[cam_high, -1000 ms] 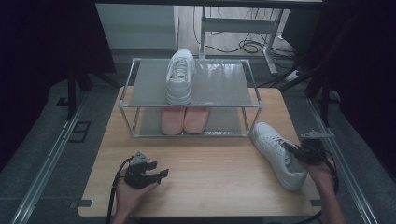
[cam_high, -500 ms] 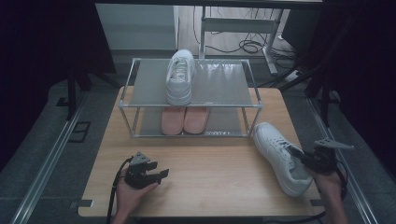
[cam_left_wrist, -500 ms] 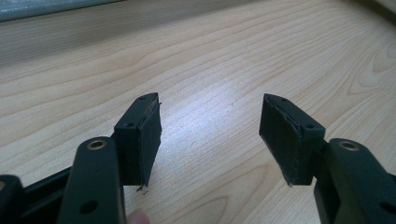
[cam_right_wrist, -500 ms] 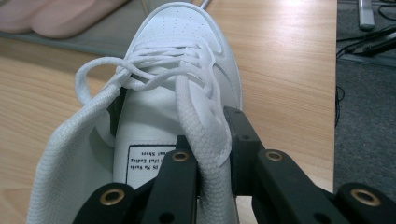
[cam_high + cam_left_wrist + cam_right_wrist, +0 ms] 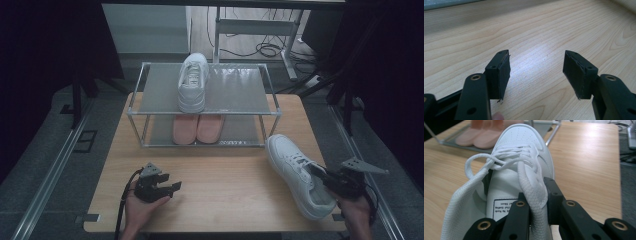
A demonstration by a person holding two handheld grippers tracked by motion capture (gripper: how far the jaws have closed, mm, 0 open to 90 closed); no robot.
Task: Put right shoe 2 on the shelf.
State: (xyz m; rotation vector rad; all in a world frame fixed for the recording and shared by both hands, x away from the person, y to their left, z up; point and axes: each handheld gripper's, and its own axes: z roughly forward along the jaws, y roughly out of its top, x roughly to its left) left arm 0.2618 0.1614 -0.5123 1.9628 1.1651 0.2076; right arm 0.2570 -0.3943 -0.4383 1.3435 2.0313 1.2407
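The left tongs [image 5: 167, 187] rest low over the table near its front-left corner, cupped from below by the person's left hand [image 5: 140, 210], whose forearm comes in over the front edge. They point toward the table's right edge; in the left gripper view their jaws stand well apart with nothing between the pads [image 5: 504, 75]. The right tongs [image 5: 320, 176] sit by the front-right corner, held by the right hand [image 5: 356, 216] at the right edge, the grey plate on top and the jaws pointing left and slightly away. In the right gripper view the jaws are closed on the side wall of a white sneaker [image 5: 524, 170] by its opening.
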